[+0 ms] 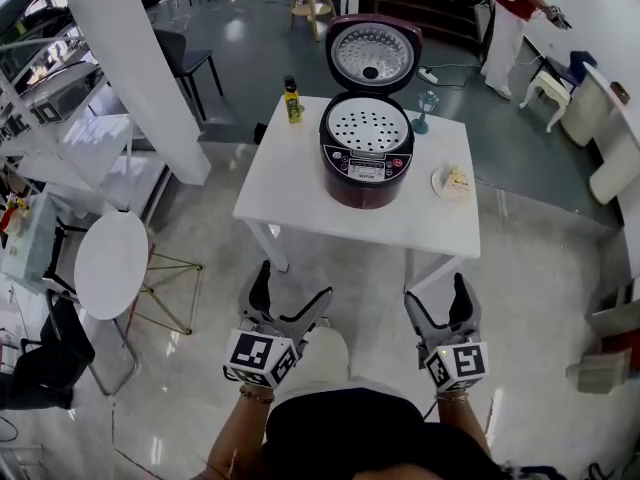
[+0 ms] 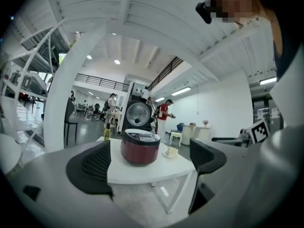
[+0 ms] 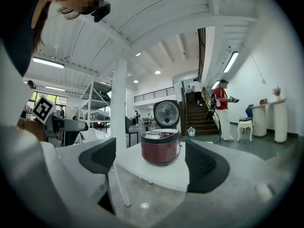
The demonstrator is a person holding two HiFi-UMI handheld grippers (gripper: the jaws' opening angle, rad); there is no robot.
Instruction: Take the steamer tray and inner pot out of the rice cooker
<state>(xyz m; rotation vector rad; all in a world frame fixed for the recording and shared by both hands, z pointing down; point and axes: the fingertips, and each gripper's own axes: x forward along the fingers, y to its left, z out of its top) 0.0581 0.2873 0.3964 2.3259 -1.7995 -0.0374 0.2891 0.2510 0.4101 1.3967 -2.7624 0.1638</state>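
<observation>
A dark red rice cooker [image 1: 366,158] stands on a white square table [image 1: 300,188] with its lid [image 1: 373,53] raised. A white perforated steamer tray [image 1: 367,126] sits in its top; the inner pot under it is hidden. Both grippers hang well short of the table's near edge. My left gripper [image 1: 293,286] is open and empty, and so is my right gripper [image 1: 436,293]. In the left gripper view the cooker [image 2: 140,148] shows far off between the spread jaws of the left gripper [image 2: 149,163]. The right gripper view frames the cooker [image 3: 160,147] the same way, beyond the right gripper [image 3: 156,163].
On the table stand a yellow-green bottle [image 1: 291,100], a small glass [image 1: 427,103] and a plate with cake [image 1: 452,181]. A round white side table [image 1: 111,264] and a white pillar [image 1: 140,68] are to the left. A person in red [image 1: 515,8] stands far back right.
</observation>
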